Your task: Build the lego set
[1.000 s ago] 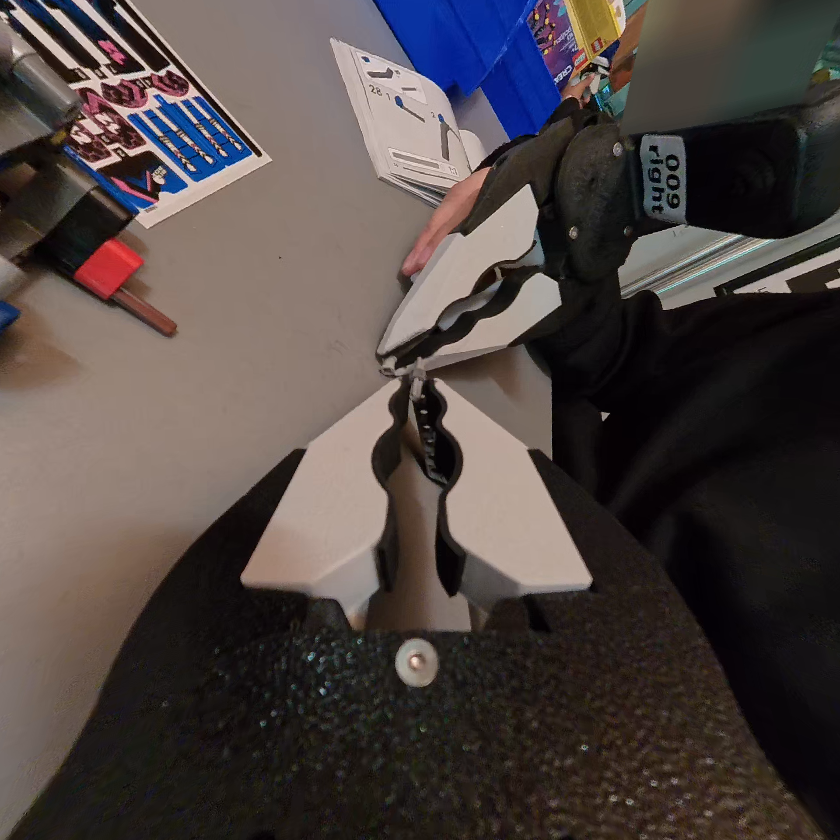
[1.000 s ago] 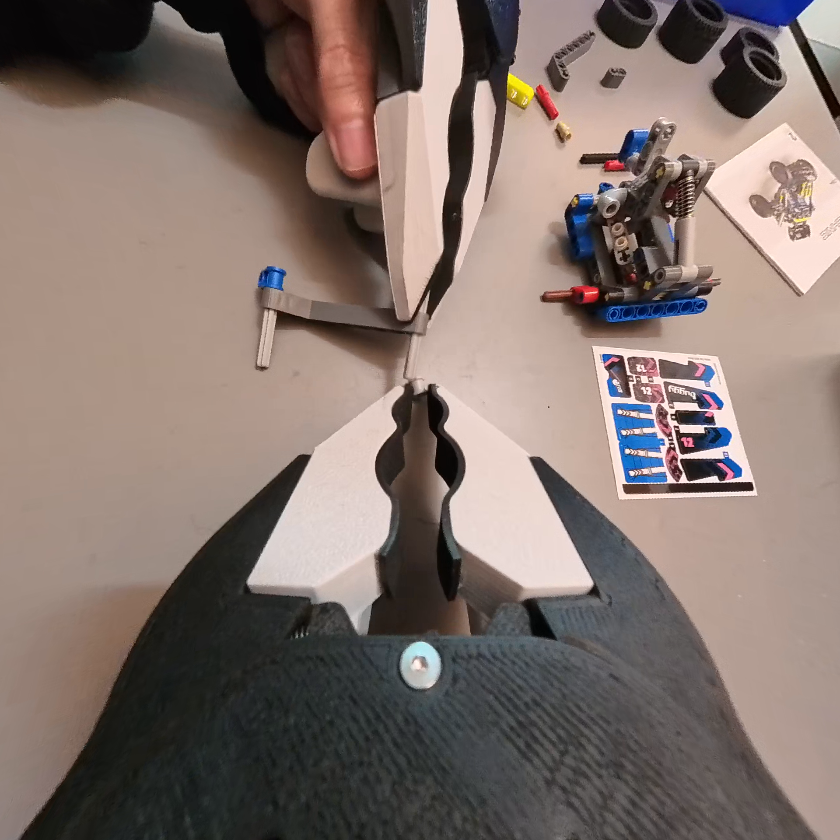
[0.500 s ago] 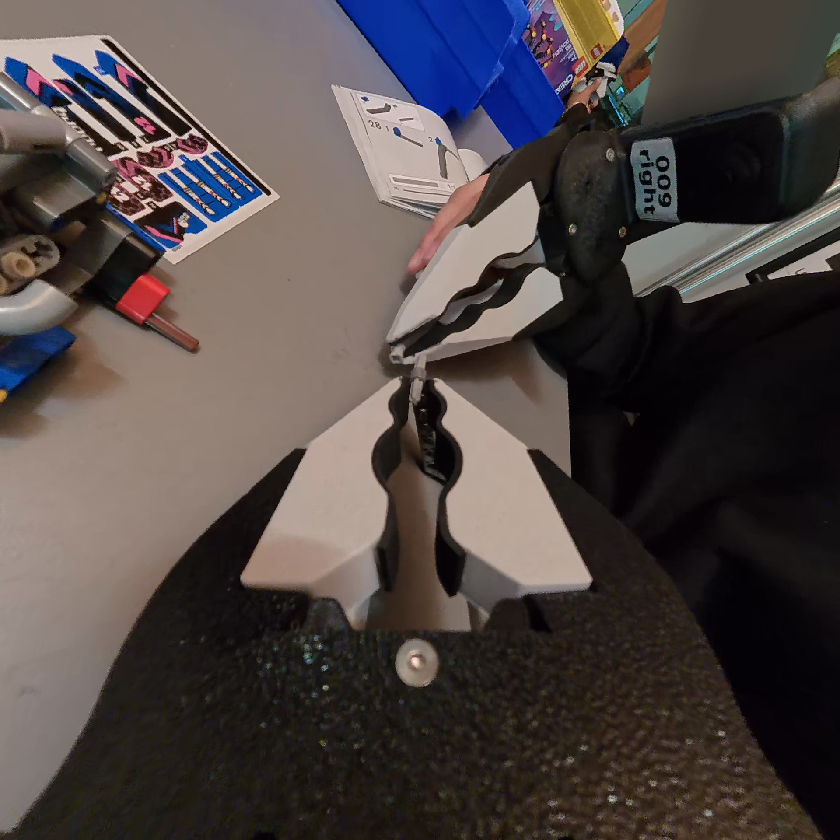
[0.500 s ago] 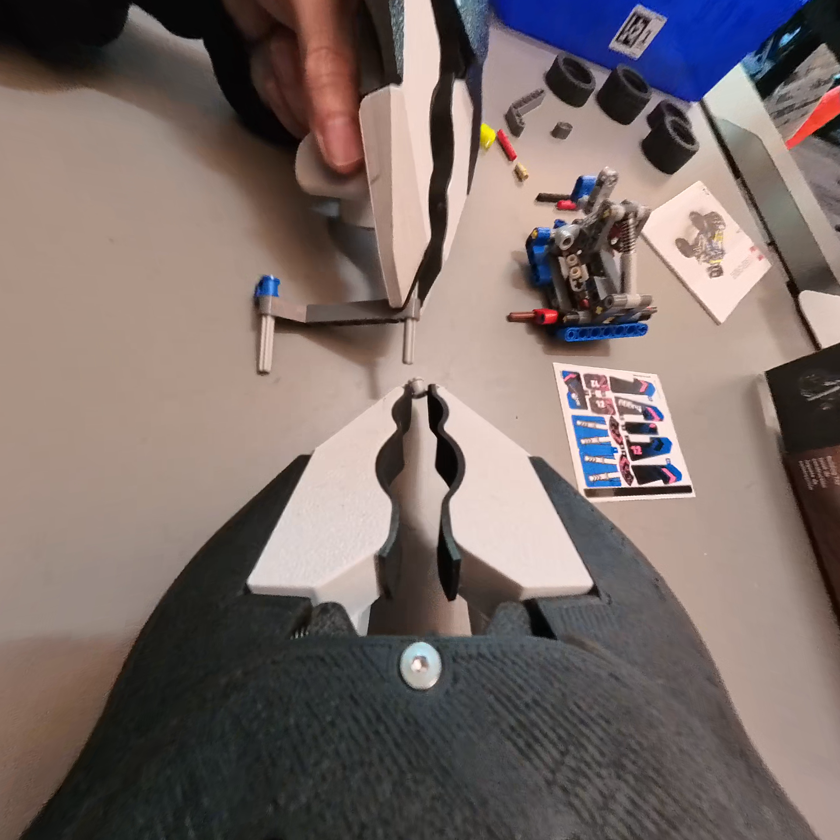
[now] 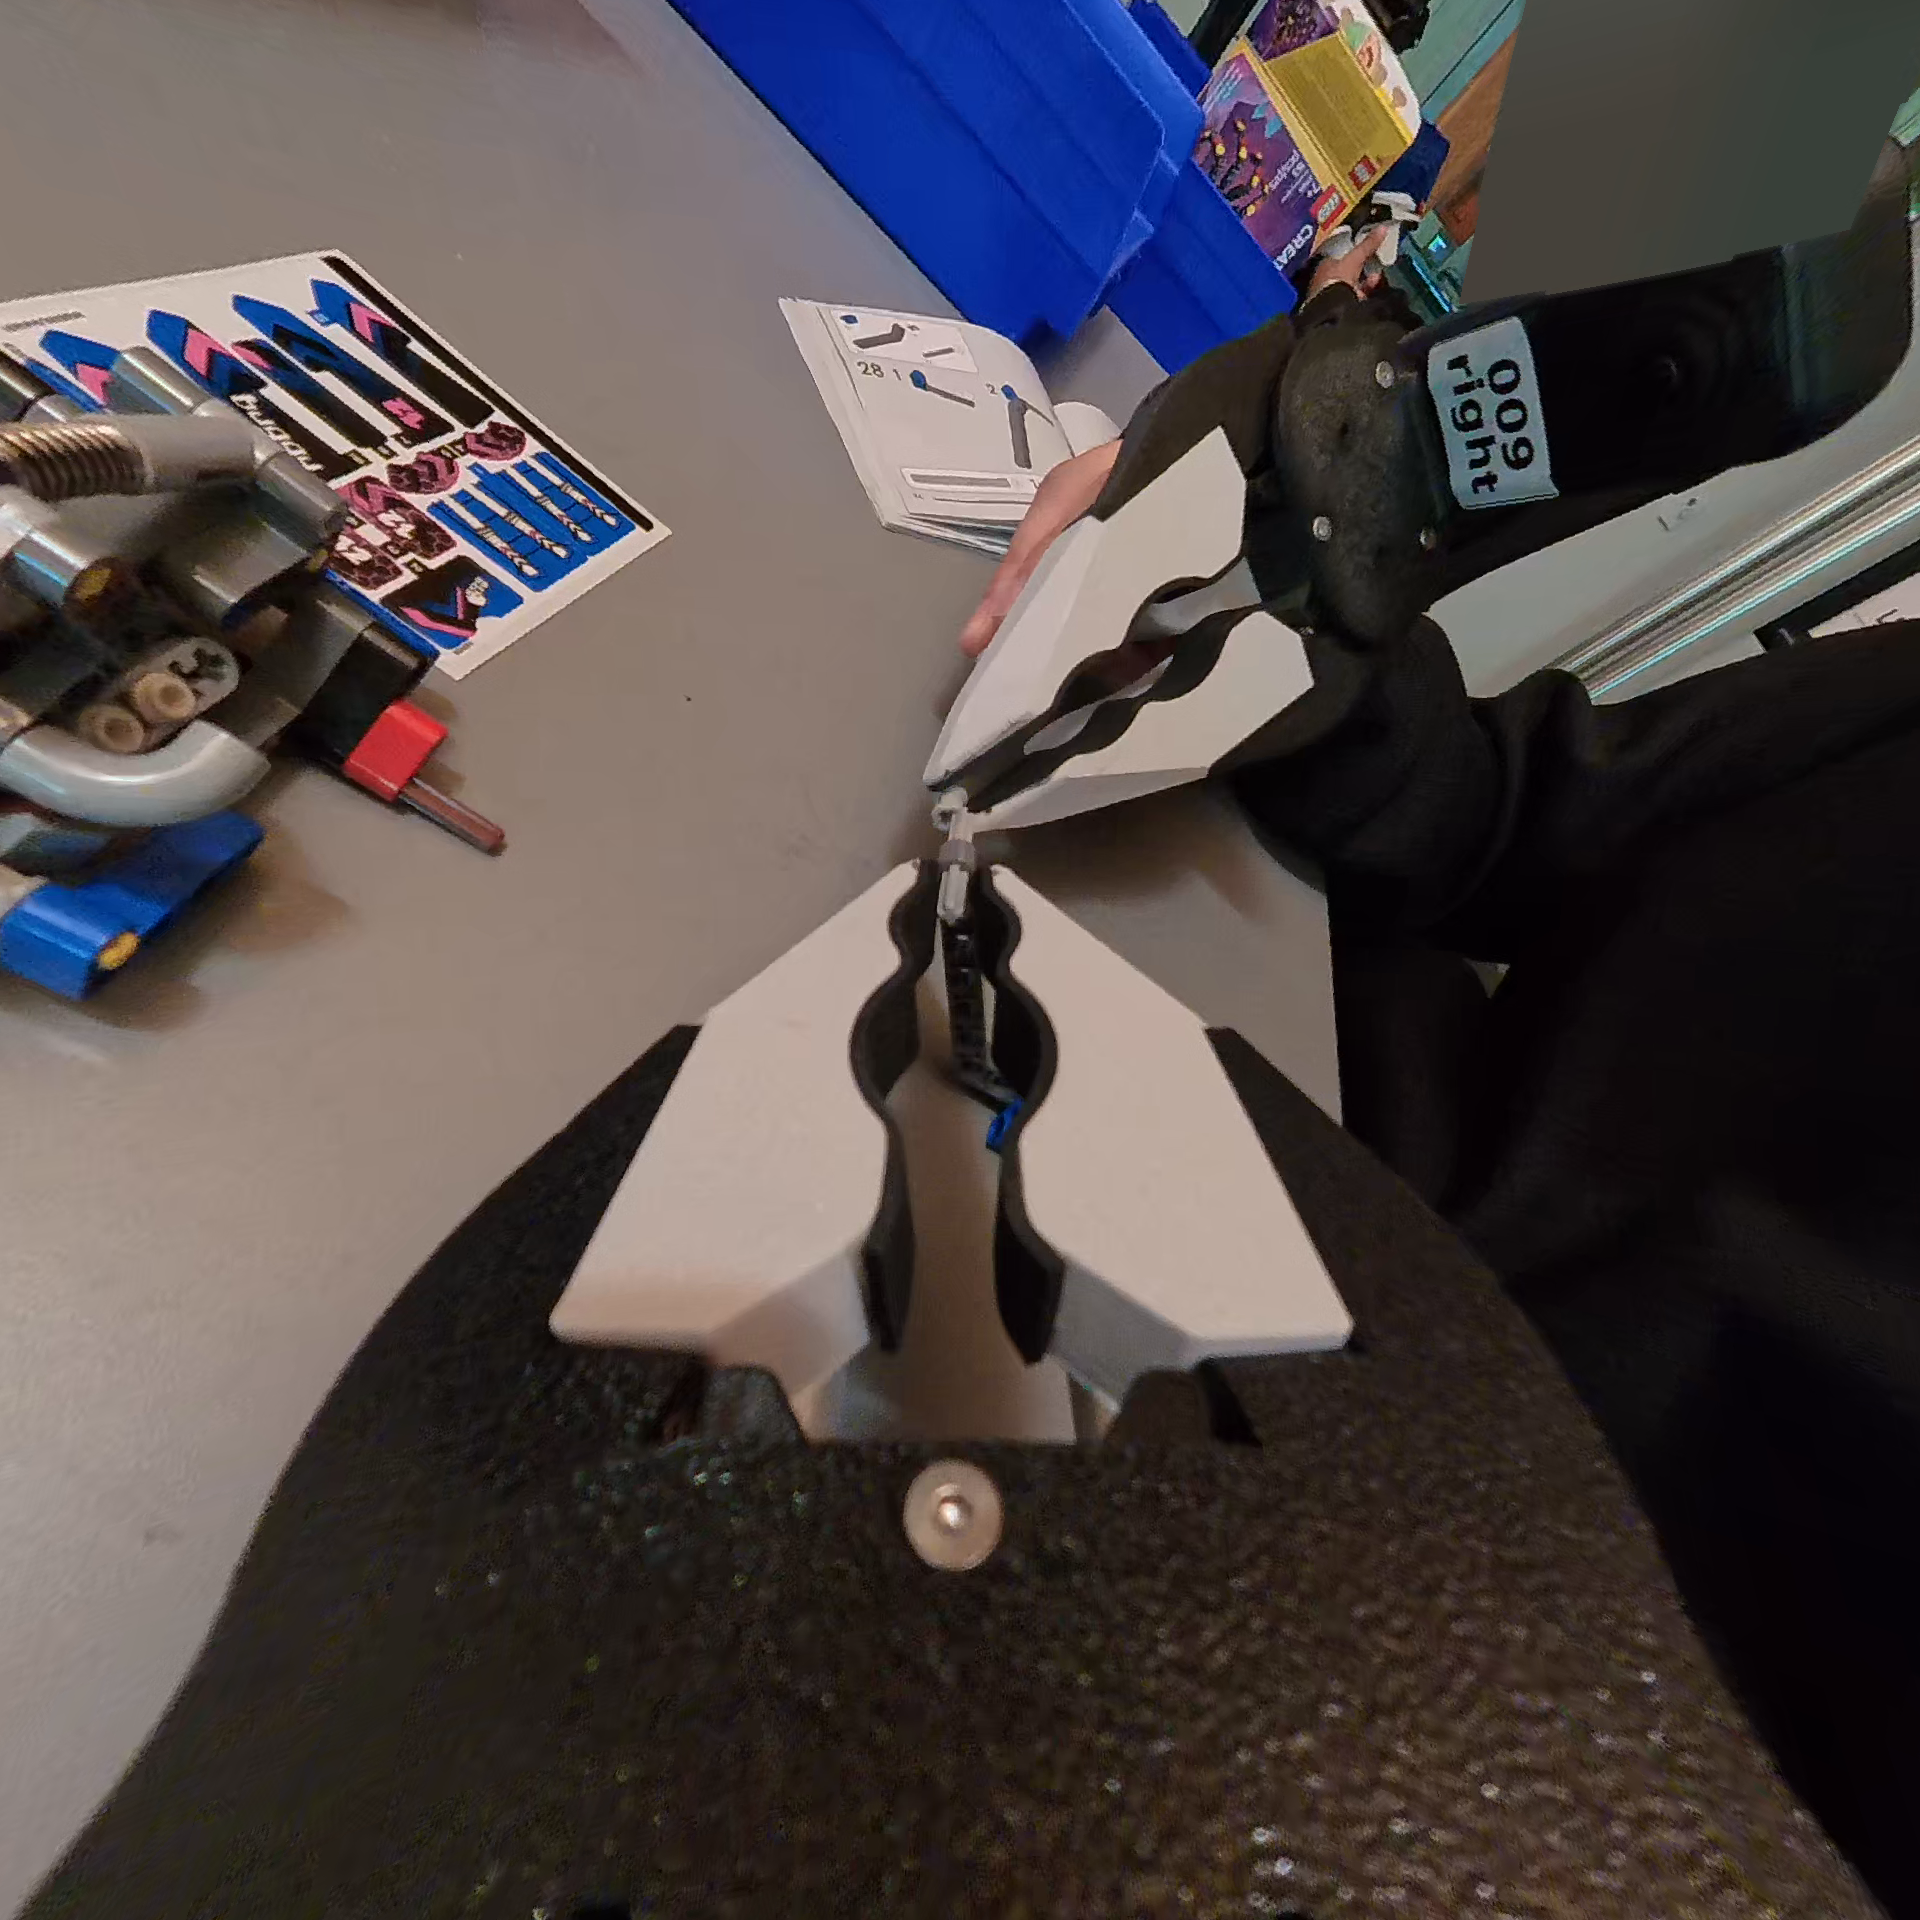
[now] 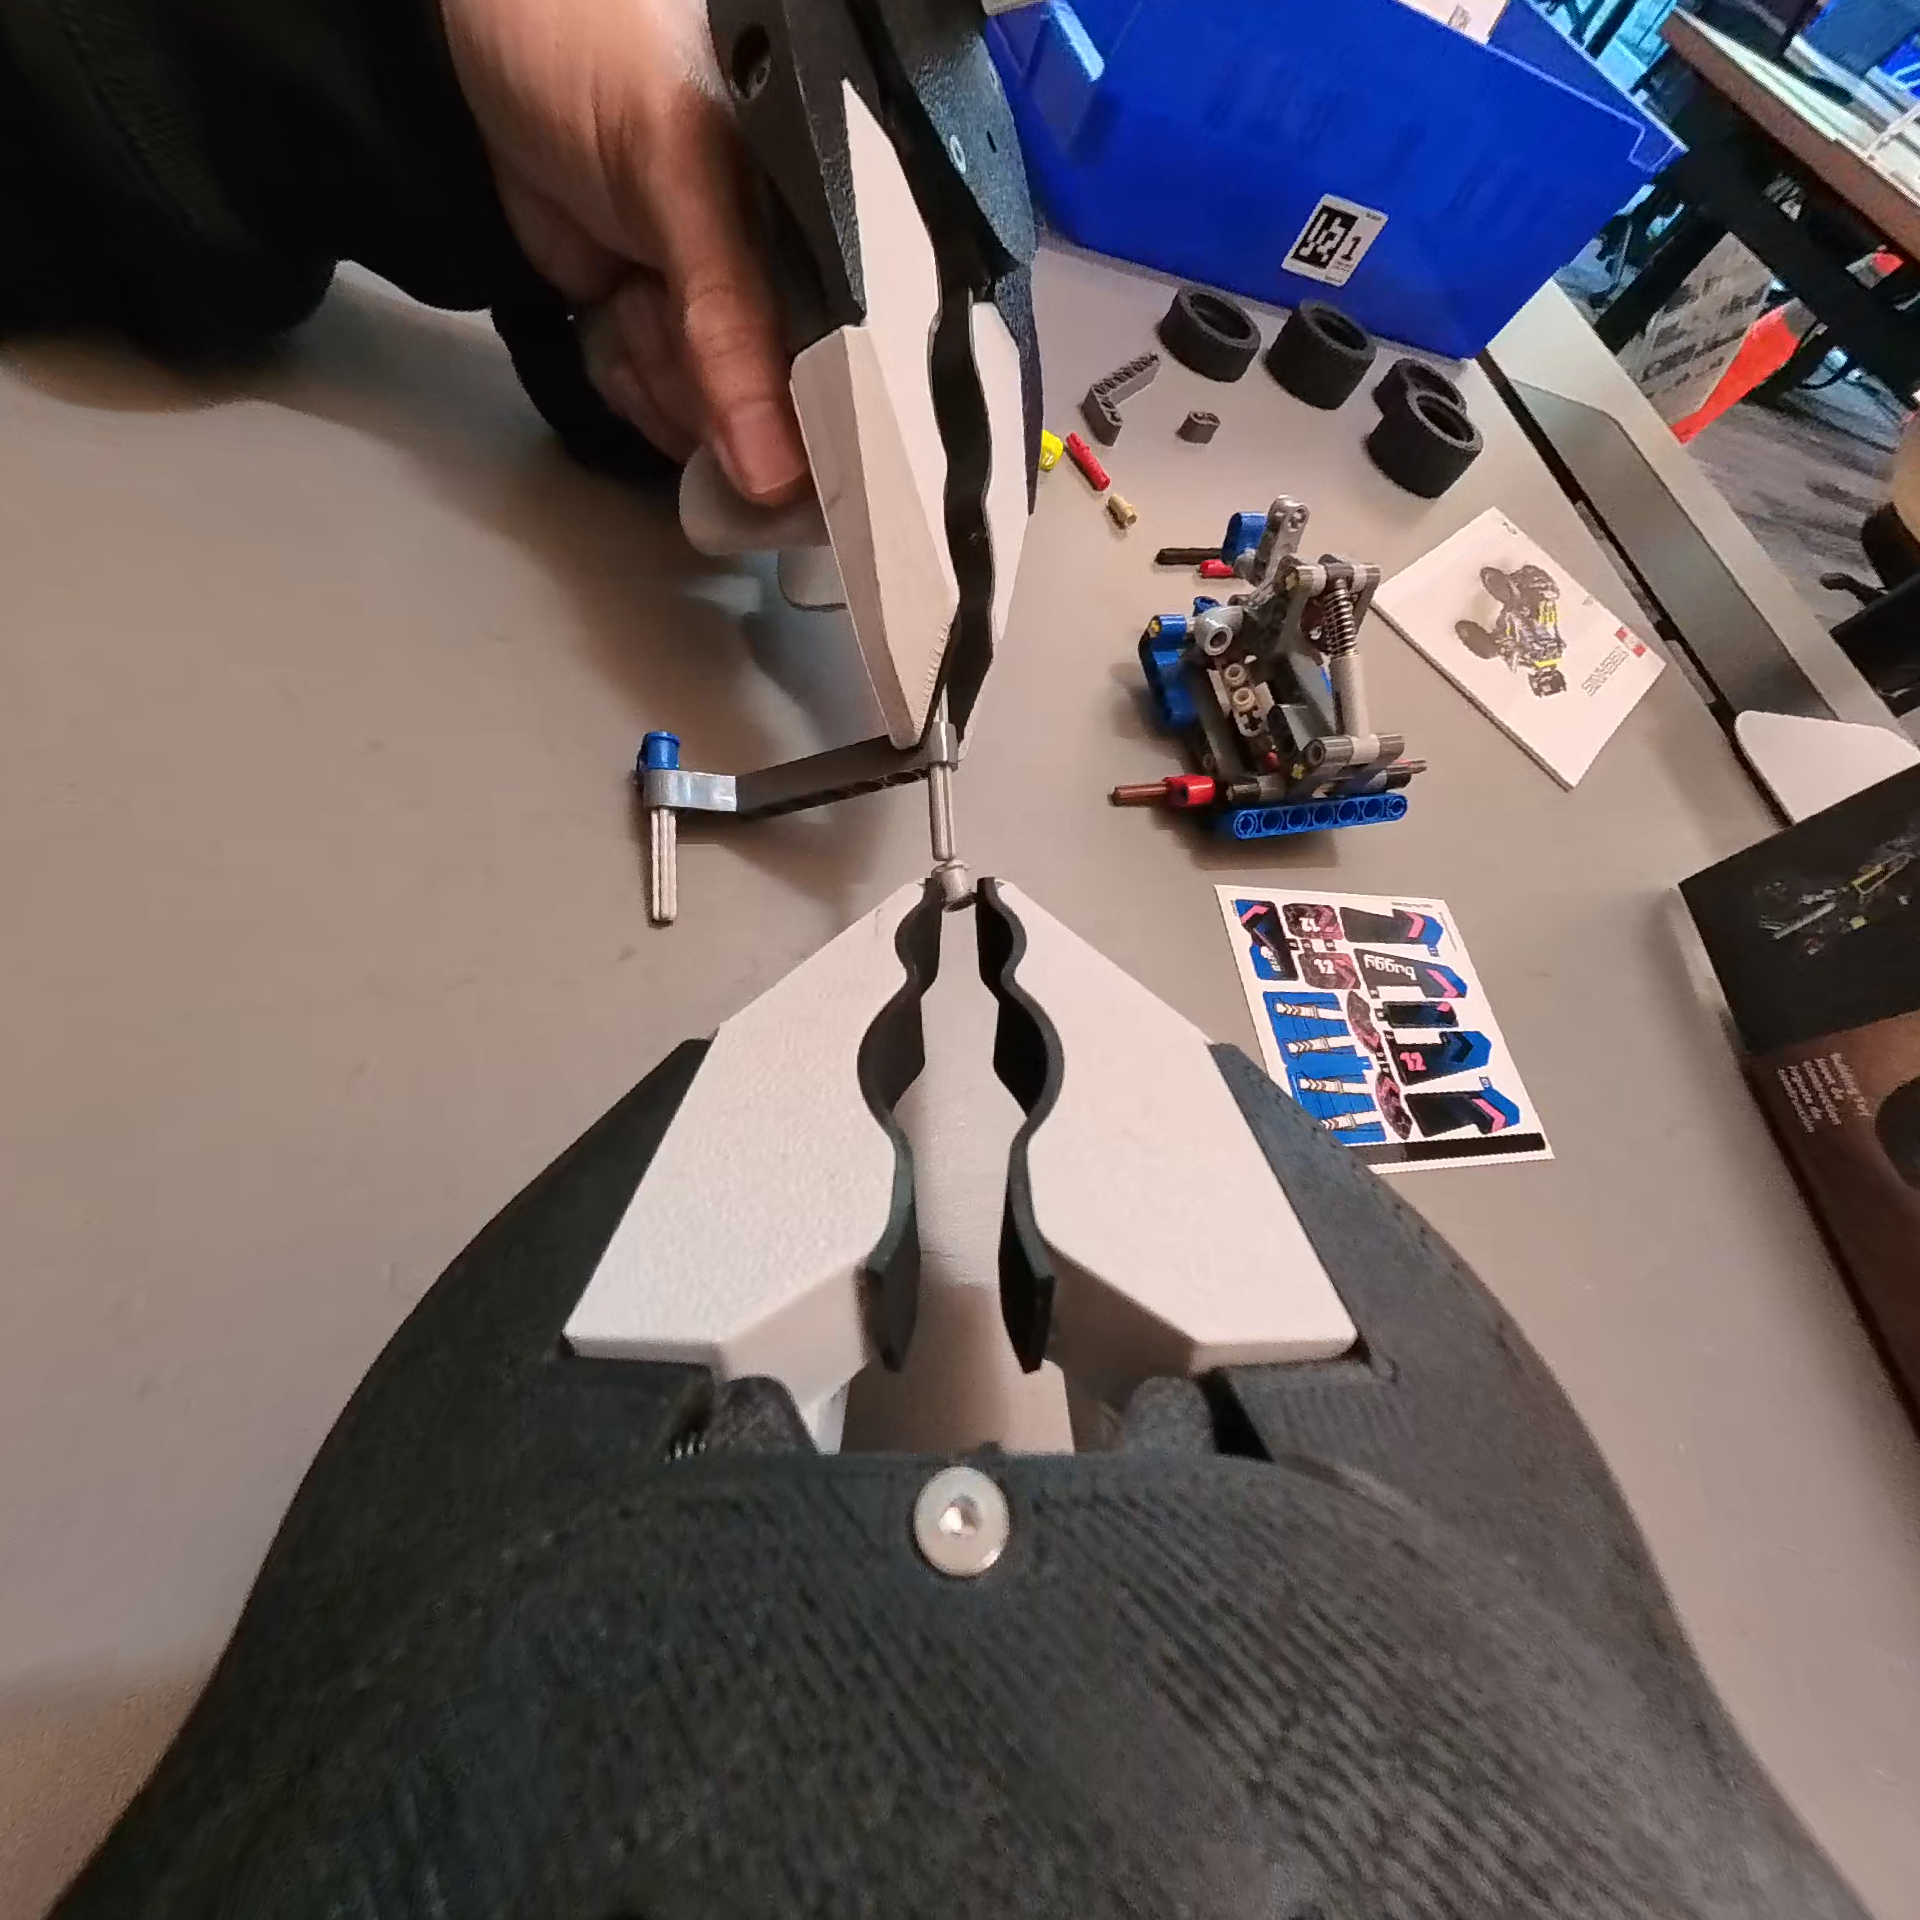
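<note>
My left gripper (image 5: 956,883) is shut on a dark grey beam (image 5: 966,997) that runs back between its fingers, with a blue pin (image 5: 1003,1127) at the rear. In the right wrist view the left gripper (image 6: 940,727) holds that beam (image 6: 821,779) level above the table. The beam's far end carries a light grey connector, a blue pin (image 6: 657,748) and a hanging axle (image 6: 663,873). A second grey axle (image 6: 942,805) passes through the held end. My right gripper (image 6: 954,888) is shut on a small grey piece that touches this axle's end. The right gripper also shows in the left wrist view (image 5: 951,800).
A partly built blue and grey buggy (image 6: 1278,686) stands to the right, with a sticker sheet (image 6: 1371,1029) in front of it. Black tyres (image 6: 1320,353), small loose parts (image 6: 1091,457) and a blue bin (image 6: 1299,135) lie behind. Booklets (image 6: 1517,644) (image 5: 935,436) and a dark box (image 6: 1829,987) lie nearby.
Half a second ago my right gripper's tip stood apart from the axle in the beam. Now its small grey piece touches the axle's end. Both views have tilted upwards.
</note>
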`<state>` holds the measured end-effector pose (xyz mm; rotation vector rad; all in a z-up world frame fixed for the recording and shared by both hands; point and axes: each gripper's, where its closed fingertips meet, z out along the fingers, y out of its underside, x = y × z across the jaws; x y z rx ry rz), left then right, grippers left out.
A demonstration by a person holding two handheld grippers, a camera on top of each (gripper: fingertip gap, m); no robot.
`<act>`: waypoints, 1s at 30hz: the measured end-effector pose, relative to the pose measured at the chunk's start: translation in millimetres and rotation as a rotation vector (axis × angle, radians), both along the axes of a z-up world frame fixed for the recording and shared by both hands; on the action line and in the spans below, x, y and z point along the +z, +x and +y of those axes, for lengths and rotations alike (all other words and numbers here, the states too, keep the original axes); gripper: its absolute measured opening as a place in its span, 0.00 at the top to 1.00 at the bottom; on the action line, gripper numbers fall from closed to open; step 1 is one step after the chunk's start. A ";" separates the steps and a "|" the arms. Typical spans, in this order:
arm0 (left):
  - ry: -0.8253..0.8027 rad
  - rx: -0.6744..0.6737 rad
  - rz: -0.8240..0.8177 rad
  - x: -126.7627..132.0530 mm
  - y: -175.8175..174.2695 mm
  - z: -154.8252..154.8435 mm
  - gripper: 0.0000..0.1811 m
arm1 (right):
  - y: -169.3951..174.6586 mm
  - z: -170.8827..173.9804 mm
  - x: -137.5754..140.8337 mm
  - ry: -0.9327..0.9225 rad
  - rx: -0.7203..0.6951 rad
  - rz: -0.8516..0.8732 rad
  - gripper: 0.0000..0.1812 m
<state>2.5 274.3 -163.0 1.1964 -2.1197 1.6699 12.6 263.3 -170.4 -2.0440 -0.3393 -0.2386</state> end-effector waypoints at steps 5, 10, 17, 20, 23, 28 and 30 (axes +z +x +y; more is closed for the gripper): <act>0.008 0.011 -0.021 1.5 1.8 -0.4 0.98 | 1.8 -0.5 1.9 0.010 -0.014 0.009 0.97; 0.008 0.032 -0.030 2.4 4.7 0.8 0.98 | 2.4 -1.0 4.9 0.028 -0.016 0.018 0.97; 0.005 0.036 -0.035 3.4 5.6 -0.2 0.98 | 5.2 -0.8 7.7 0.045 -0.033 0.025 0.97; 0.001 0.040 -0.036 3.9 6.1 0.1 0.98 | 4.9 -0.4 6.2 0.036 -0.035 0.016 0.97; -0.011 0.059 -0.038 5.5 8.7 0.2 0.98 | 6.7 -0.3 7.6 0.045 -0.048 0.018 0.97; -0.129 0.105 -0.018 16.0 14.1 -0.2 0.98 | 11.2 -0.9 17.1 0.104 -0.079 0.046 0.97; -0.195 0.125 -0.019 22.6 17.2 -1.1 0.98 | 14.3 -1.6 22.9 0.139 -0.096 0.067 0.97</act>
